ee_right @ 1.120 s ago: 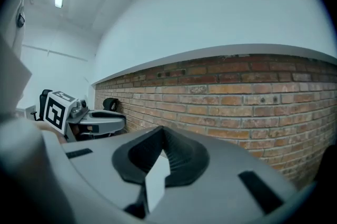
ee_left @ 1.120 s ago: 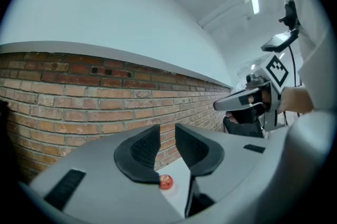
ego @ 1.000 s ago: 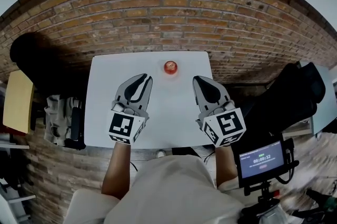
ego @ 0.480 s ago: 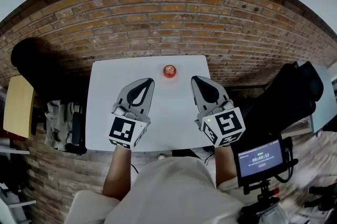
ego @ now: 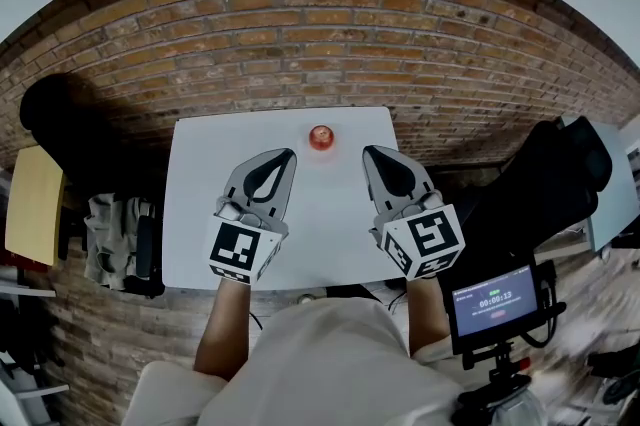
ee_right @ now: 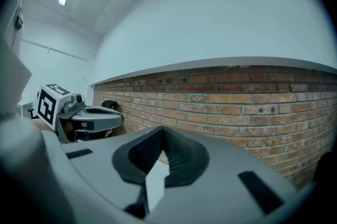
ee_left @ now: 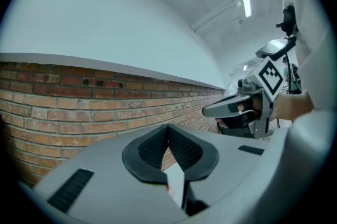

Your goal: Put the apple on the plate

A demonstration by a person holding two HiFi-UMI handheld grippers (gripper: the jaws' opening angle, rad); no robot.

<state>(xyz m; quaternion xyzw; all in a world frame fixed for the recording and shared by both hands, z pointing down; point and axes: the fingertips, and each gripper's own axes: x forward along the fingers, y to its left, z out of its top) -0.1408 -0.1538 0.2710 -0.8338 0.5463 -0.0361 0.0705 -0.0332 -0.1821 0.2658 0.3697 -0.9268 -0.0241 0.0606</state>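
Observation:
A small red apple (ego: 321,136) sits near the far edge of the white table (ego: 200,214), midway between my two grippers and beyond their tips. Whether a pale plate lies under it I cannot tell. My left gripper (ego: 287,154) hovers over the table's left half, shut with nothing in it; in the left gripper view its pads (ee_left: 181,149) meet at a point. My right gripper (ego: 367,152) hovers over the right half, also shut and empty, its pads (ee_right: 179,152) touching. Each gripper view shows the other gripper, the right gripper (ee_left: 208,110) and the left gripper (ee_right: 120,118), from the side.
Brick paving (ego: 330,24) surrounds the table. A black bag (ego: 540,184) lies to the right, with a small screen on a stand (ego: 497,302) near my right elbow. A yellow stool (ego: 32,204) and a dark rack (ego: 125,239) stand to the left.
The left gripper has lifted and shifted slightly, and the head view has moved a little. The apple and the right gripper keep their places.

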